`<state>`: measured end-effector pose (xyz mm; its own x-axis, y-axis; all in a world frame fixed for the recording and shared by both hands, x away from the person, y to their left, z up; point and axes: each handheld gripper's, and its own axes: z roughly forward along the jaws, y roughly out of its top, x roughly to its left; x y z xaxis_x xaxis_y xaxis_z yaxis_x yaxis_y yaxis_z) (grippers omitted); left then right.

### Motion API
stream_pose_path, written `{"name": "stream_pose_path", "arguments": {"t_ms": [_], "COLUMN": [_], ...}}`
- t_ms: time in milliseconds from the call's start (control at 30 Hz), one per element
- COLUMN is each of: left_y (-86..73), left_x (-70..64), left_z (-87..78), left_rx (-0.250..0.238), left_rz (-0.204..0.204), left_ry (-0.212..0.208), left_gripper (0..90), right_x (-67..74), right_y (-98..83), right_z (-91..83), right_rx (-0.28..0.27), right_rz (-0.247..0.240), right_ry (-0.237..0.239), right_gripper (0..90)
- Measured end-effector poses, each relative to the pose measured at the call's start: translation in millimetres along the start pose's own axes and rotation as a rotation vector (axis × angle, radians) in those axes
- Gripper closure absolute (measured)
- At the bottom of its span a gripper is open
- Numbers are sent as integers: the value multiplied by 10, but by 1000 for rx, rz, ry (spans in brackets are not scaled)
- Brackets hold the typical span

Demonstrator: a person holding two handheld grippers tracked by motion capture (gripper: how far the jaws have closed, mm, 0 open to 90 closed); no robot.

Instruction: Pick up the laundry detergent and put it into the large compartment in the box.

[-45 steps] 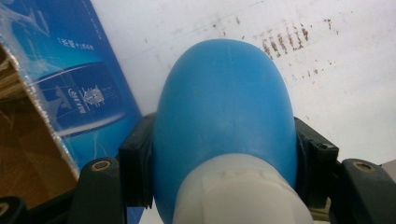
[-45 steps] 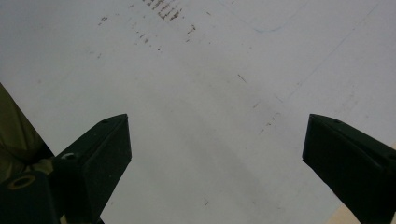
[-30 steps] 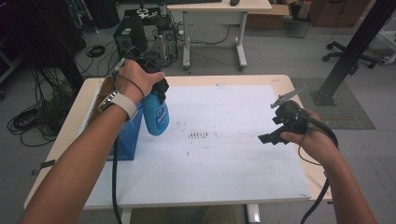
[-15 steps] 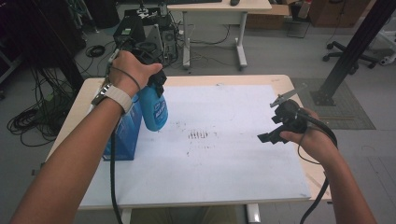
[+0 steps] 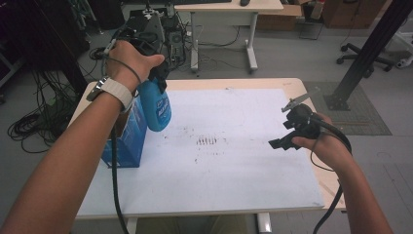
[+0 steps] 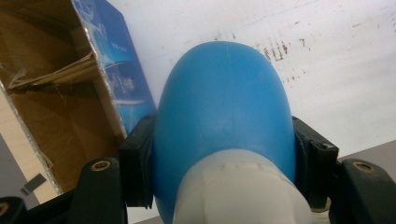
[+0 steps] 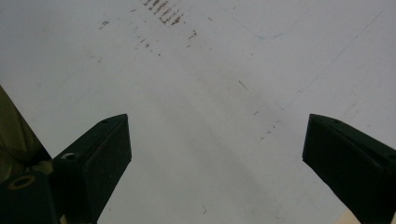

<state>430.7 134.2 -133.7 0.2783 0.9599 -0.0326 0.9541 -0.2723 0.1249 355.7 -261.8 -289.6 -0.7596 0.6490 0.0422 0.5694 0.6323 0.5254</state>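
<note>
Blue plastic marks the bottle [image 5: 156, 107] that the left tool [image 6: 224, 154] grips: in the left gripper view its two black jaws press on either side of the bottle's rounded body, just above the white collar near the bottom of the picture. In the high view the bottle hangs upright in the air under the left hand [image 5: 131, 61], clear of the counter [image 5: 234, 180], over the far left part of the white sheet [image 5: 243, 161]. Just beside it, on the counter's left edge, stands an open blue cardboard box [image 5: 127, 141]; its brown inside shows in the left gripper view. The right tool [image 7: 215, 154] has its jaws spread wide with nothing between them, and they look down on bare white sheet with small dark marks [image 5: 207, 141]. In the high view the right hand [image 5: 324, 146] holds it above the sheet's right side, well apart from the bottle.
</note>
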Motion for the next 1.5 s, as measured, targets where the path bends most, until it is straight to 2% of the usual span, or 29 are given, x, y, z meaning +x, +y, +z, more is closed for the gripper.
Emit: {"name": "stream_pose_path", "arguments": {"t_ms": [267,367,567,1033,1500], "left_y": [-18,-28,-52,-115,-194], "left_x": [21,42,63,212,394], "left_z": [-148,-204,-289,-519,-697], "left_rx": [-11,-16,-22,-55,-69], "left_rz": [-19,-39,-47,-97,-138], "left_ry": [3,-3,8,-2,15], "left_gripper": [373,373,373,373,373], "right_x": [2,6,-6,-8,-2], "right_y": [31,41,45,38,49], "right_z": [12,15,26,14,5], "right_rx": [-3,-5,-8,-8,-8], "right_rz": [-5,-6,-1,-2,-6], "right_ry": [2,3,-2,0,0], "right_gripper": [82,82,82,82,82]}}
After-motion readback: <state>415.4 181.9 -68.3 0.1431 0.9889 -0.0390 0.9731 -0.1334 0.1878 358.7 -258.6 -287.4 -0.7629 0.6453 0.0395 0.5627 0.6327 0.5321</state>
